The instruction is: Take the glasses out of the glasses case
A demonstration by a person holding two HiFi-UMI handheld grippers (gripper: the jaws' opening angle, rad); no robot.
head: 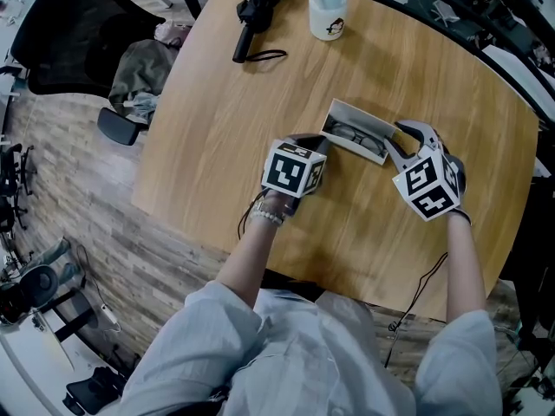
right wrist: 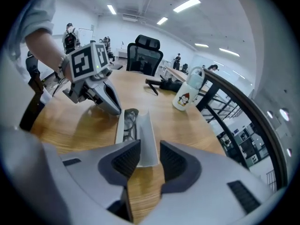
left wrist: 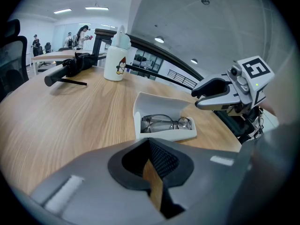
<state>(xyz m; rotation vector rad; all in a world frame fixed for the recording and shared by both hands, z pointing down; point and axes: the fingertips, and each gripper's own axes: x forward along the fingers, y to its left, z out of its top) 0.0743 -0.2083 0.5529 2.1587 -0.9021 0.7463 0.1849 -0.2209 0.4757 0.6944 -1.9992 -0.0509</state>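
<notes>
Nearest the lens, the right gripper (right wrist: 149, 150) is held with its jaws apart. The end of the raised lid of the white glasses case (right wrist: 146, 132) stands between them, unpressed. The case is laid open on the right part of the wooden table (head: 225, 146), with the glasses (left wrist: 166, 123) inside. At its near left corner the left gripper (left wrist: 150, 144) is kept closed and empty. A white bottle (head: 328, 9) and a black umbrella (head: 260, 7) are set far off.
</notes>
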